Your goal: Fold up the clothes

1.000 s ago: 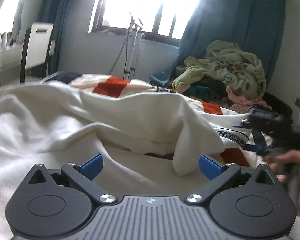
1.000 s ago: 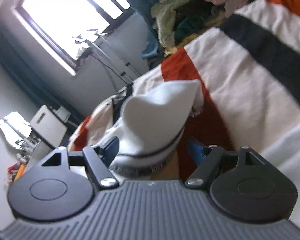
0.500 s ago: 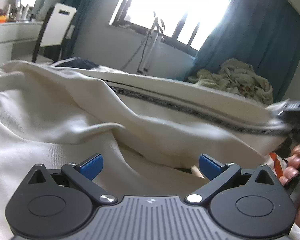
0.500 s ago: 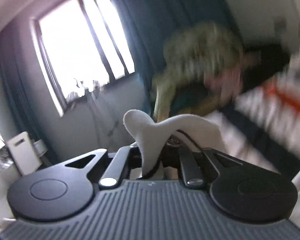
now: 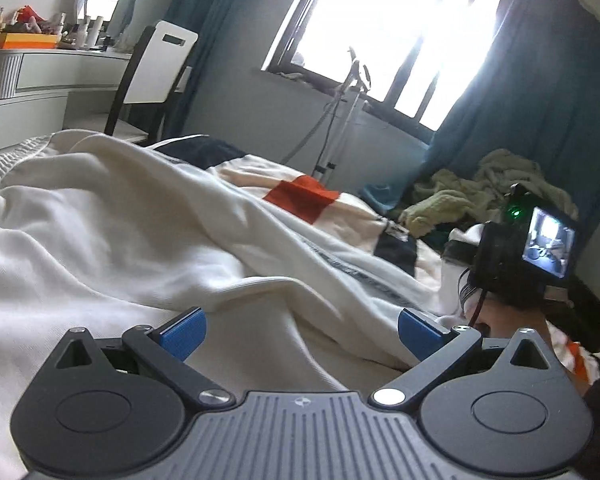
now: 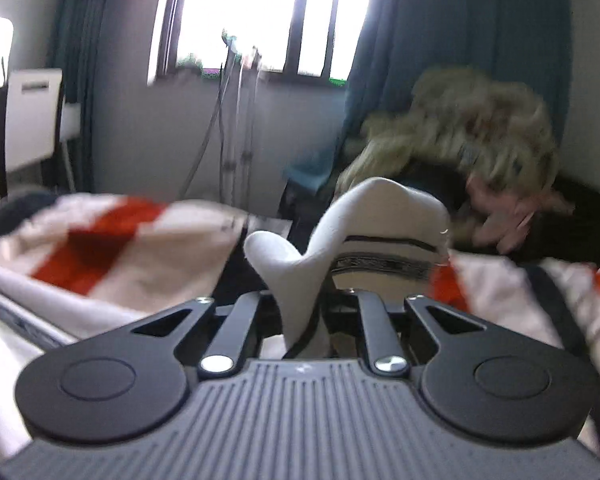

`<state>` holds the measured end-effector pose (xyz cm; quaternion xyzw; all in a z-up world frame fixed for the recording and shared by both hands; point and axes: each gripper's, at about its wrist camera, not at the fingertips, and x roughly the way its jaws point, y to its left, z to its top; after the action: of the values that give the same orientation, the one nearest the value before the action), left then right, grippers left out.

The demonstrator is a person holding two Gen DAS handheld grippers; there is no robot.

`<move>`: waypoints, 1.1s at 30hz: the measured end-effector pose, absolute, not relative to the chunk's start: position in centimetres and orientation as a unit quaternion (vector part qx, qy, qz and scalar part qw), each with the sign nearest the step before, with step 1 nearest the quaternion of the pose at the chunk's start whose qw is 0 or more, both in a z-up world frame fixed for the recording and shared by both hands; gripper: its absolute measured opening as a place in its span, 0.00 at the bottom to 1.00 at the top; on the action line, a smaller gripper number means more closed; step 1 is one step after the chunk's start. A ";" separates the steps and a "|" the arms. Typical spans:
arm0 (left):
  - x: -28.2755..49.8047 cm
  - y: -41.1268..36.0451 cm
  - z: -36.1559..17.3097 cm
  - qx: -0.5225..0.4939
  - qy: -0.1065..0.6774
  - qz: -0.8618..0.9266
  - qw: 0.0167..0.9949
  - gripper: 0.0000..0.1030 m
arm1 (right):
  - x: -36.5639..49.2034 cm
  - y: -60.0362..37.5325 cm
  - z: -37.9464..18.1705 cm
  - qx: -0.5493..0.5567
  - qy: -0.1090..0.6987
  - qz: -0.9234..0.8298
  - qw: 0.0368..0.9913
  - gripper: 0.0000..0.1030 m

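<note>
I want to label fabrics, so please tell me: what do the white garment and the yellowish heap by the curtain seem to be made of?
White garment: probably a matte cotton-like knit, since it folds softly and shows a ribbed edge. Yellowish heap: seemingly fluffy terry or fleece, with a nubby, lumpy surface; blur leaves it uncertain.

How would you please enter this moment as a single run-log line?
task: fold clothes | right gripper: opening slightly, white garment between its fingers | left gripper: open, empty, over the garment | bedspread: underneath
</note>
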<state>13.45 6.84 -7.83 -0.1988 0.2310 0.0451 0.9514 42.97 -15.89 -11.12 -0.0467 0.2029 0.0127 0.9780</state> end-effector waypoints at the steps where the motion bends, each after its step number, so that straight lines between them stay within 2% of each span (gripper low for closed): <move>1: 13.8 6.9 -8.2 -0.200 0.232 0.047 0.951 1.00 | 43.6 -16.0 -11.6 -0.040 0.215 0.032 0.975 0.17; 4: 14.7 7.1 -9.0 -0.206 0.226 0.038 0.951 1.00 | 43.9 -16.8 -11.8 -0.008 0.239 0.105 0.965 0.37; 6: 15.0 6.8 -9.3 -0.205 0.231 0.026 0.951 1.00 | 43.1 -18.4 -11.0 0.033 0.241 0.146 0.959 0.66; 7: 14.9 6.5 -9.3 -0.201 0.232 0.022 0.952 1.00 | 42.6 -19.5 -10.2 0.061 0.235 0.168 0.955 0.69; 12: 13.9 5.5 -9.1 -0.191 0.232 0.008 0.954 1.00 | 39.6 -26.4 -7.1 0.186 0.186 0.198 0.944 0.69; 17: 12.5 4.0 -8.6 -0.198 0.228 0.006 0.953 1.00 | 40.3 -34.0 -9.2 0.287 0.204 0.093 0.931 0.71; 19: 12.2 3.1 -8.3 -0.191 0.219 0.002 0.957 1.00 | 41.5 -36.2 -11.3 0.321 0.241 0.064 0.914 0.70; 26: 13.2 1.0 -9.9 -0.155 0.233 -0.028 0.960 1.00 | 46.4 -36.1 -15.4 0.294 0.273 0.058 0.914 0.67; 28: 13.4 0.7 -10.6 -0.152 0.226 -0.045 0.961 1.00 | 47.9 -35.3 -15.8 0.266 0.269 0.057 0.924 0.53; 29: 13.6 0.4 -11.0 -0.149 0.225 -0.052 0.962 1.00 | 48.4 -34.8 -15.9 0.242 0.265 0.048 0.932 0.33; 30: 13.8 0.0 -11.2 -0.145 0.226 -0.059 0.961 1.00 | 48.7 -34.6 -15.8 0.226 0.259 0.046 0.938 0.17; 33: 14.4 -0.9 -11.9 -0.131 0.231 -0.078 0.961 1.00 | 47.9 -35.1 -14.3 0.217 0.200 0.038 0.955 0.11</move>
<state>14.41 -0.94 -11.92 -0.1311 0.2310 -0.0784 0.9609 47.94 -35.13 -14.31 0.2175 0.2003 0.0378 0.9545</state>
